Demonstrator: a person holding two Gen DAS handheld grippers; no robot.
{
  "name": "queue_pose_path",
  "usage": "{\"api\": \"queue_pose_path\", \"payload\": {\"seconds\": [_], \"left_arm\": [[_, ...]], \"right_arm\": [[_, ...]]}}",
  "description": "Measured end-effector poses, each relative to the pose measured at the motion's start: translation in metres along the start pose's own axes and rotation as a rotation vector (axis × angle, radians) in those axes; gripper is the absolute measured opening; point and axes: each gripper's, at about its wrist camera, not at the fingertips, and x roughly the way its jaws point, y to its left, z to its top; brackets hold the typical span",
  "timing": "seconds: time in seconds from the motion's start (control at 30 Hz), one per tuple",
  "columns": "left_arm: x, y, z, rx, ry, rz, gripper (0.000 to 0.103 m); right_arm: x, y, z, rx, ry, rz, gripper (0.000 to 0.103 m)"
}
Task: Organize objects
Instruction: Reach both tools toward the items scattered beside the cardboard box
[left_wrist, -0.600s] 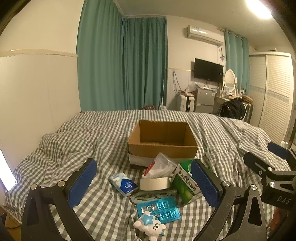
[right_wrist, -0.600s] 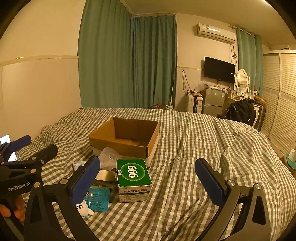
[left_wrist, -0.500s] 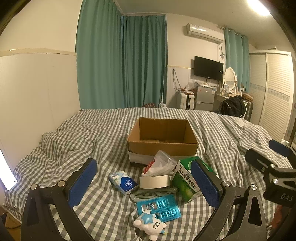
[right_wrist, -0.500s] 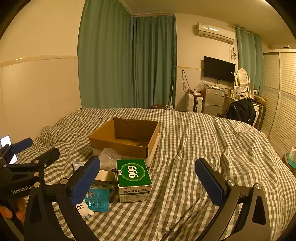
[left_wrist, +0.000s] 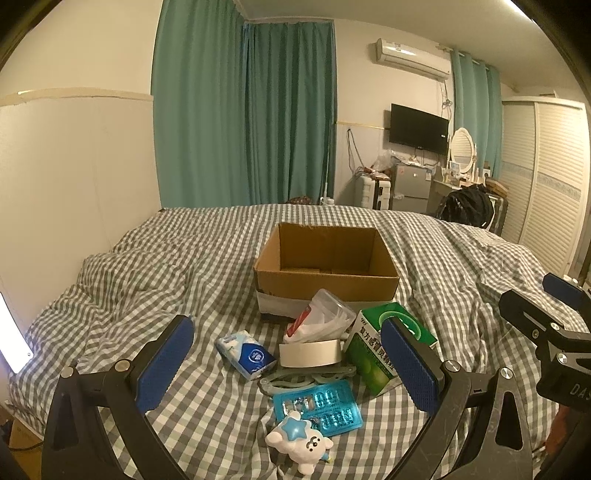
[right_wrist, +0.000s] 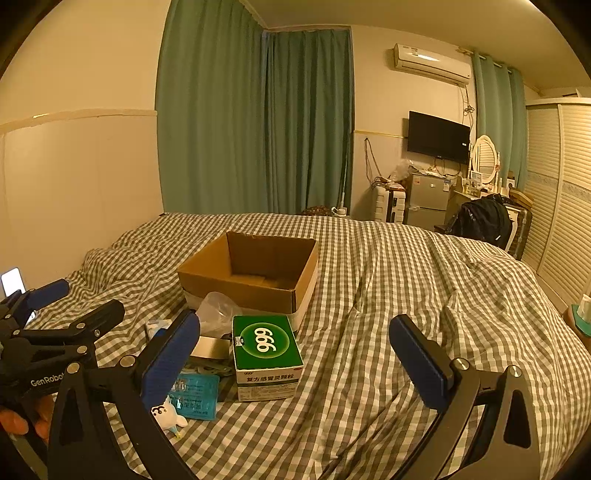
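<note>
**Blue pads spread, box bare: sorting not yet begun**

Blue-padded and spread wide, the left gripper (left_wrist: 286, 363) hangs over a small heap of things on the checked bedcover (left_wrist: 147, 280), pinching nothing. The right gripper (right_wrist: 295, 360) is likewise wide apart and empty, held to the right of the heap with mostly bare cover between its fingers.

Within the left gripper's span lie a white plush toy with a blue star (left_wrist: 298, 441), a teal blister pack (left_wrist: 319, 404), grey-green pliers (left_wrist: 306, 376), a roll of tape (left_wrist: 310, 352), a blue tissue packet (left_wrist: 246, 354) and a clear plastic container (left_wrist: 321, 319). A green medicine box (right_wrist: 265, 352) stands just right of them. Behind the heap, the cardboard box (left_wrist: 327, 282) sits open; what shows of its inside is bare.

By my reading, nothing is packed: every item is left to move, and no first pick is yet evident.

Against the frames from half a second ago, the items lie as they did, and both grippers' views have barely shifted, the jaws as wide as before.
</note>
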Motion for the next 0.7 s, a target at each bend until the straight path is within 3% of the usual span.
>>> {"api": "queue_pose_path", "payload": {"seconds": [0.7], "left_arm": [[0.0094, 0.006, -0.0054, -0.023, 0.039, 0.015, 0.103]], "right_arm": [[0.0045, 0.0058, -0.0048, -0.013, 0.02, 0.021, 0.103]]}}
